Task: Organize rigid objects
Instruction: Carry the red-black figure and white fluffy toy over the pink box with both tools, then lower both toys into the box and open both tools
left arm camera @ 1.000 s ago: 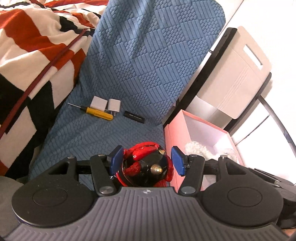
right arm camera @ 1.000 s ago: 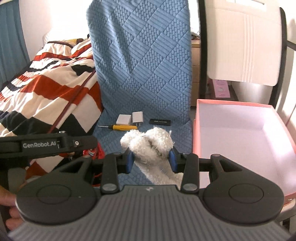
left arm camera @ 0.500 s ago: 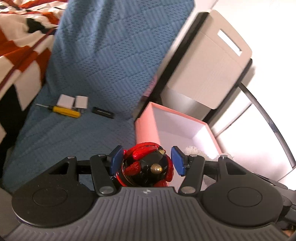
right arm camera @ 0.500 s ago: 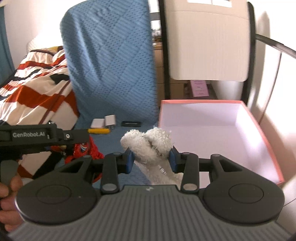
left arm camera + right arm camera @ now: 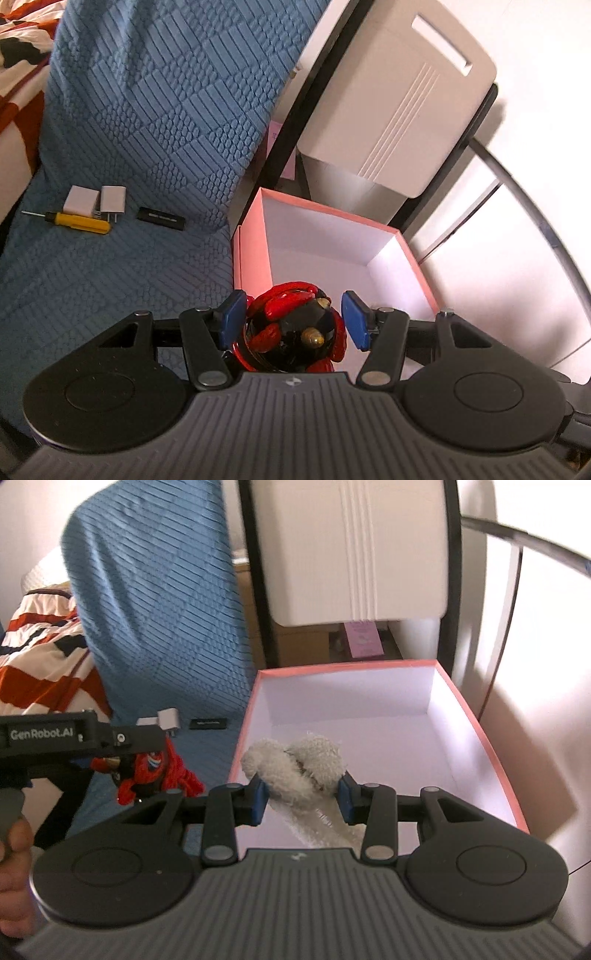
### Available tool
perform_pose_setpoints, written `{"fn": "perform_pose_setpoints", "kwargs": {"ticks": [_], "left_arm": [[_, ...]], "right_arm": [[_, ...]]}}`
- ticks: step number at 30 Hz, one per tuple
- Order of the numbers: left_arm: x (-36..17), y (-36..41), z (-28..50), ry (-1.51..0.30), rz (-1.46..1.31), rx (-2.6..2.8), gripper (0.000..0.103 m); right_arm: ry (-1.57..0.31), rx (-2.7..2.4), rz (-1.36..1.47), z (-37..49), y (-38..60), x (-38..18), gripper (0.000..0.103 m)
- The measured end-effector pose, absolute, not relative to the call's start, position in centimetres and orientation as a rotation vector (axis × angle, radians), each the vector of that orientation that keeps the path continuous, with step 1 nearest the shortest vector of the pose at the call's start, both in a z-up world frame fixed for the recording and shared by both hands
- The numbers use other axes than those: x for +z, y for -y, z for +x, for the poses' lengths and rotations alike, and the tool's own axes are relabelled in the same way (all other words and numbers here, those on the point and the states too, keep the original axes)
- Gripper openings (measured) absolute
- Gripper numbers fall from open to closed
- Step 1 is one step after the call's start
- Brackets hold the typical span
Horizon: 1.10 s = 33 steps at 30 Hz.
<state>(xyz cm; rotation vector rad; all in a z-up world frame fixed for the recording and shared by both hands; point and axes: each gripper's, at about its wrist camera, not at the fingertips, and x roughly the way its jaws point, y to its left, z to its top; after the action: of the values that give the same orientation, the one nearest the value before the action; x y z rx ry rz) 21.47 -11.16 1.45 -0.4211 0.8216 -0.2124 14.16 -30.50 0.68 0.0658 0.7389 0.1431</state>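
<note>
Closest to the left wrist camera, the left gripper (image 5: pixel 293 321) is clamped on a red and black toy figure (image 5: pixel 291 332), its blue pads pressing the toy's sides. In the right wrist view, the right gripper (image 5: pixel 301 794) is clamped on a white fluffy plush toy (image 5: pixel 295 764), which droops below the pads. Just ahead of and beneath both grippers sits an open pink box (image 5: pixel 251 254) with a white, bare interior; the plush hangs over its near end, while the red toy sits at its near left corner. To do this step well, I judge each toy should be carried fully past the rim and lowered close to the box floor before the pads part, with the two grippers kept apart from each other. Farther off, up and to the left of the left gripper, a yellow screwdriver (image 5: pixel 79 221), two white charger plugs (image 5: pixel 96 199) and a small black rectangular device (image 5: pixel 160 218) lie close together on a blue textured chair cover (image 5: pixel 147 110), well apart from both grippers.
</note>
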Motion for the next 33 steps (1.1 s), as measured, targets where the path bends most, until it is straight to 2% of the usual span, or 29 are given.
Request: {"fn": "perform_pose_setpoints", "kwargs": {"ticks": [7,13,17,33], "left_arm": [[-1.4,13.9,25.5,-0.895,-0.400,-0.234,0.063],[-2.0,16.6,28.0,-0.888,-0.314,-0.278,0.063],[-2.6,17.1,29.2,-0.916,-0.346,-0.299,0.059],[-3.5,17.2,28.1,-0.942,-0.313,-0.249,0.059]], "right_arm": [[-0.828,0.121,0.089,17.7,32.4,-2.4,0.041],[-0.906,0.098,0.096,19.8,33.8,-4.9,0.041],[-0.941,0.082,0.095,20.9,34.3,-6.4,0.042],[-0.988,0.083,0.104,21.6,35.2,-7.8,0.043]]}}
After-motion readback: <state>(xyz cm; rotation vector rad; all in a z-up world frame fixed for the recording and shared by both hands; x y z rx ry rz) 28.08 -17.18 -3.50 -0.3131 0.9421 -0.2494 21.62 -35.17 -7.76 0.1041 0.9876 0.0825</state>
